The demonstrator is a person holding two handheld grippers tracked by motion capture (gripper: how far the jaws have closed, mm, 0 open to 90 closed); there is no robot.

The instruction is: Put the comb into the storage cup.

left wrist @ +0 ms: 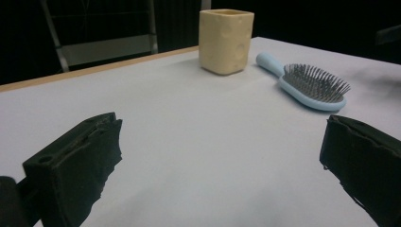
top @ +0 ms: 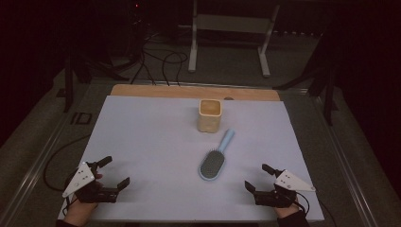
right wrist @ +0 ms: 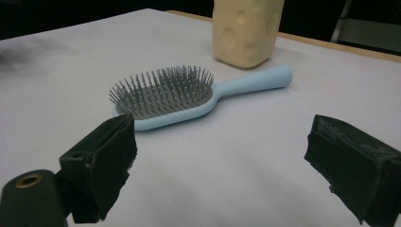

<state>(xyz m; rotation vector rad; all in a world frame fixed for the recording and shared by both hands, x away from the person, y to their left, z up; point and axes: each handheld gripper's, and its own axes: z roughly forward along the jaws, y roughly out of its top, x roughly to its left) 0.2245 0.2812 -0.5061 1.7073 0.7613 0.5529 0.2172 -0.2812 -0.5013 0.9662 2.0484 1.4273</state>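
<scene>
The hairbrush (top: pixel 215 158) lies flat on the white table cover (top: pixel 142 142), bristles up, a little right of the middle, its handle pointing toward the far side where the yellow cup (top: pixel 210 115) stands just beside the handle's end. The work at hand seems to be taking the brush, and the right gripper (top: pixel 259 177) is the closer one. It is better to approach the thin handle than the wide head, coming low and from the side, and to stay clear of the cup. The right gripper has its jaws spread wide, holding and touching nothing. The left gripper (top: pixel 113 171), at the near left and well apart from the brush, is spread wide too and empty.
</scene>
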